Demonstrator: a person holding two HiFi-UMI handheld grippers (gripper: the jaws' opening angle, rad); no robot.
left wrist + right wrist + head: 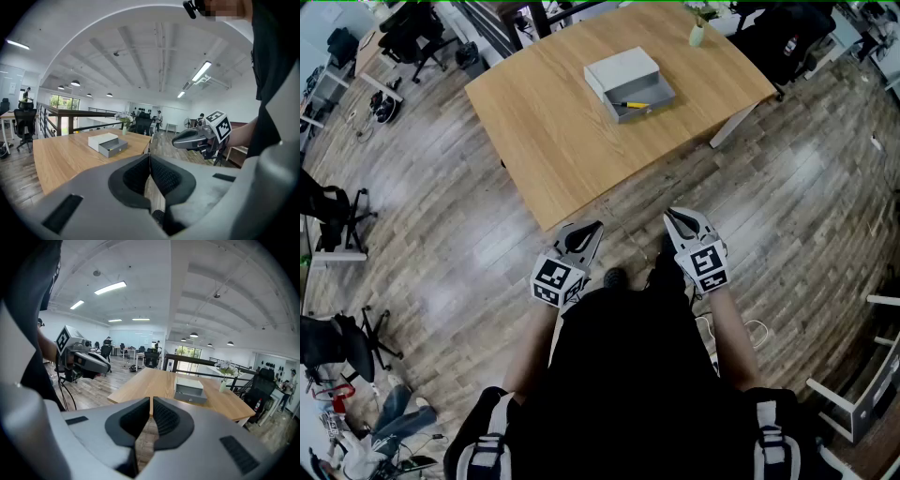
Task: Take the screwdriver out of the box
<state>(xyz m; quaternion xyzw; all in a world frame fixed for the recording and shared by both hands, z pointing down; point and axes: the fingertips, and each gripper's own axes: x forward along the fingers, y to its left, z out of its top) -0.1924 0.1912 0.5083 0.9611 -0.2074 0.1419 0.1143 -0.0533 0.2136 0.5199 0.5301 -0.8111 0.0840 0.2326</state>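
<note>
Both the left gripper (589, 232) and right gripper (677, 220) hang clenched, empty; at twelve o'clock the screwdriver (630, 104) in the box (622, 67) looks light, stiff, best pinched across its yellow handle.

The head view looks steeply down from above the person; the table (553, 131) lies well ahead. Each gripper view looks forward along its own jaws (roughly level), well short of the table. All three share the table and box (623, 70).
</note>
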